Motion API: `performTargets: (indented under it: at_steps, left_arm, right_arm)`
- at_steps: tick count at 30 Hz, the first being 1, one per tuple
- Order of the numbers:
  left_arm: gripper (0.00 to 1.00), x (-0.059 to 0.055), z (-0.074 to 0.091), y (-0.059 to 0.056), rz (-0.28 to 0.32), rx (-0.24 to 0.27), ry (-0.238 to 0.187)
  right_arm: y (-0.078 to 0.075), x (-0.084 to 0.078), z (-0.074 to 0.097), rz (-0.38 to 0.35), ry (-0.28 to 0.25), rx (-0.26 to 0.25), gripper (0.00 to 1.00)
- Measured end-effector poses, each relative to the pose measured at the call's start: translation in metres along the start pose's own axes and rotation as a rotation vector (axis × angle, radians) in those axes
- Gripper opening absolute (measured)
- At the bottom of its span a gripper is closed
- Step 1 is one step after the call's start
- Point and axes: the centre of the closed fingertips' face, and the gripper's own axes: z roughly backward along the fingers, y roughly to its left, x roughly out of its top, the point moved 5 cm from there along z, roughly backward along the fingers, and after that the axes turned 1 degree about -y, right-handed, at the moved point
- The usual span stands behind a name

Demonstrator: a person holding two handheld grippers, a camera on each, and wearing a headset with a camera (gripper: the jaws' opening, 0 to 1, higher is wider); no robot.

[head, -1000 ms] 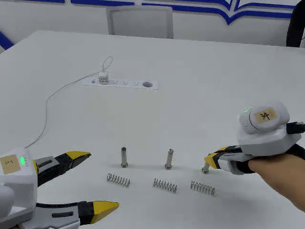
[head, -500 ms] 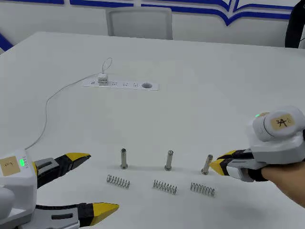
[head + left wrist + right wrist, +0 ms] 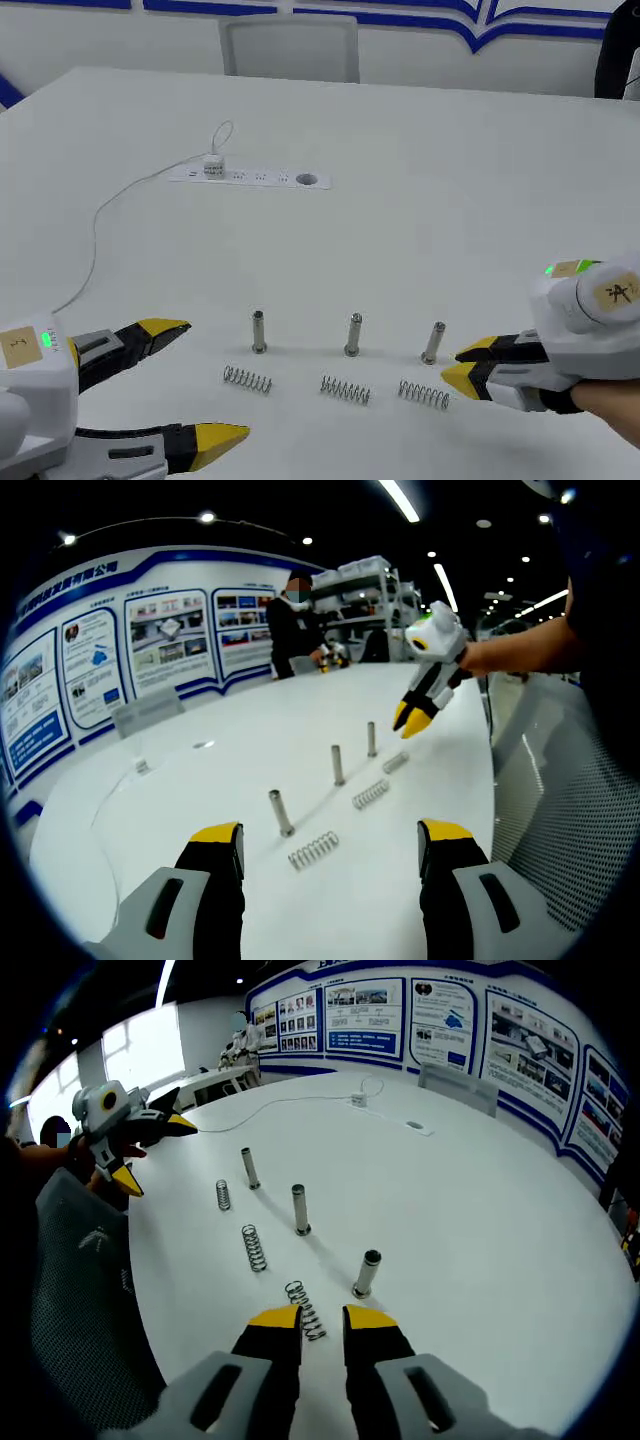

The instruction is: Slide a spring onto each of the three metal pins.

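Springs (image 3: 345, 390), three bare coils, lie in a row toward the table's (image 3: 400, 150) near edge, each just before an upright pin (image 3: 353, 334). The right hand-held gripper (image 3: 455, 364) points level at the rightmost spring, its jaws slightly apart and empty. The left hand-held gripper (image 3: 213, 379) hovers wide open.

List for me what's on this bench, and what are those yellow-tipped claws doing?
Surface: white table, smooth and plain.
Job's things: three metal pins standing upright in a row. Three springs lie flat, one in front of each pin, none on a pin yet.
Clutter: nothing seen.
Grippers: left gripper wide open and empty. Right gripper narrowly open and empty, its tips beside the rightmost spring.
Cables: white power strip farther back, with a thin cable trailing toward the table's left edge.
Surroundings: chair behind the table, wall with blue stripes.
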Motion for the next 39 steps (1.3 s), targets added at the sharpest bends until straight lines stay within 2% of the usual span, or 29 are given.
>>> performTargets:
  at_steps: [9, 30, 39]
  left_arm:
    - [0.72, 0.0, 0.001, 0.001, 0.001, 0.006, 0.001]
    - [0.72, 0.0, -0.001, 0.0, 0.0, 0.0, 0.007]
    - [0.72, 0.001, -0.001, 0.001, -0.002, -0.002, 0.008]
  right_arm:
    - [0.003, -0.021, -0.011, 0.038, 0.035, 0.046, 0.18]
    - [0.002, -0.031, -0.022, 0.148, -0.001, 0.138, 0.17]
    - [-0.001, -0.033, -0.026, 0.158, -0.02, 0.156, 0.17]
